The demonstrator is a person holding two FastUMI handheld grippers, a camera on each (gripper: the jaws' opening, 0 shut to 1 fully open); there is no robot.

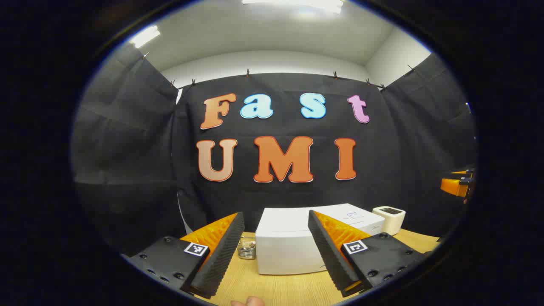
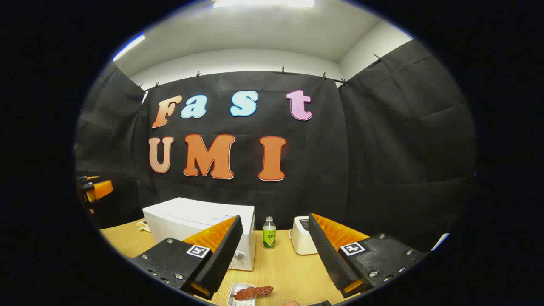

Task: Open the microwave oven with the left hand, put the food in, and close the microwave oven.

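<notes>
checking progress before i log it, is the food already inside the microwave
No. In the right gripper view the food lies on a small white tray on the table, in front of the microwave.

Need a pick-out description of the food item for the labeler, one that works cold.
Start at the white microwave oven on the wooden table. On the table just in front of it lies a small white tray, seen low in the right gripper view between the fingers of the right gripper. The food is the flat reddish-brown strip lying on that tray, unlike the upright green-labelled bottle and the white toaster farther back.
</notes>
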